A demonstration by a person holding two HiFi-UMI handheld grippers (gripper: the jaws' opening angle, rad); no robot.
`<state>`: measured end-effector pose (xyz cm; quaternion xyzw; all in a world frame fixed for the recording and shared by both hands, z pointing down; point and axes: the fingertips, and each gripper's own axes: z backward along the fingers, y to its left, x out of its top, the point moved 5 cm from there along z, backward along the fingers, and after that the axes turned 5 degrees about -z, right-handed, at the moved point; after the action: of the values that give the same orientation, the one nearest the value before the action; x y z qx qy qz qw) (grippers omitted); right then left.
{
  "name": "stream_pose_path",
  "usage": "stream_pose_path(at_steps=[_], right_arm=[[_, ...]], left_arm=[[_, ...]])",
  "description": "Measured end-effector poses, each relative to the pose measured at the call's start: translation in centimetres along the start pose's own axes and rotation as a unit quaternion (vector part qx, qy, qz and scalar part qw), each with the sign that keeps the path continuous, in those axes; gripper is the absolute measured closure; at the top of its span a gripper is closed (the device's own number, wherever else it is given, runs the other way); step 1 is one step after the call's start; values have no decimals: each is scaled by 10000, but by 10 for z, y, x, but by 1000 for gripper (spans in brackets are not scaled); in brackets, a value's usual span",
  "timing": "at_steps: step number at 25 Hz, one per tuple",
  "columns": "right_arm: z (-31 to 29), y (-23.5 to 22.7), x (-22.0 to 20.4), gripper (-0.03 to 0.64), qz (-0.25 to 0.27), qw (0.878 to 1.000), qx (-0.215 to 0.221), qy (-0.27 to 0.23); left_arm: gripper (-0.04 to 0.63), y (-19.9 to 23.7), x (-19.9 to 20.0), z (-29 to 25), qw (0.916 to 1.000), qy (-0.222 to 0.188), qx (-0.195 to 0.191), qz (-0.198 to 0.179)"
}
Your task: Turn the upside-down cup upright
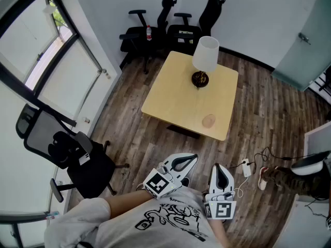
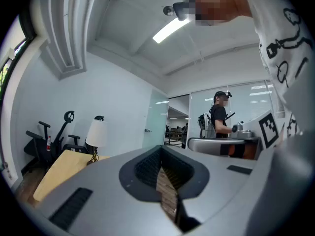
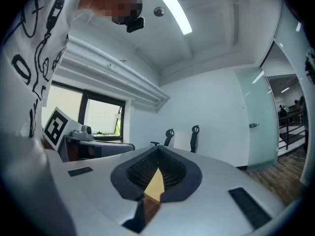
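Note:
The upside-down cup [image 1: 209, 121], small and tan, stands on the pale wooden table [image 1: 176, 99] near its front right edge. Both grippers are held level close to my body, well short of the table. In the head view the left gripper [image 1: 192, 158] and the right gripper [image 1: 217, 167] point toward the table, side by side. Each has its jaws pressed together with nothing between them, as the left gripper view [image 2: 165, 173] and the right gripper view [image 3: 153, 173] show. The cup is hidden in both gripper views.
A lamp [image 1: 205, 56] with a white shade stands at the table's far side. Two black office chairs [image 1: 155, 27] stand beyond it, another chair [image 1: 67, 149] at my left. Cables and a shoe [image 1: 264, 177] lie on the wood floor at right. A person [image 2: 219, 117] stands behind glass.

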<state>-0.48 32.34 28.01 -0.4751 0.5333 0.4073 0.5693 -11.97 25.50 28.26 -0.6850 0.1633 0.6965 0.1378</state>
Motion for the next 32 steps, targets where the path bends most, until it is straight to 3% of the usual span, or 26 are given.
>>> stream_pose_path(at_steps=[13,23,32], right_arm=[[20,-16,-2,592,-251,9994,166,-158],[45,-33,-13,592,-366,9988,313,-10],[38,-40,-19,592,-534,9976,449,-11]], left_arm=[[592,-22,-10,-12,9997,207,130,63],[592,-52,-27,-21,9985,417,248,252],[592,-47,-30,-23,9973,541,447,233]])
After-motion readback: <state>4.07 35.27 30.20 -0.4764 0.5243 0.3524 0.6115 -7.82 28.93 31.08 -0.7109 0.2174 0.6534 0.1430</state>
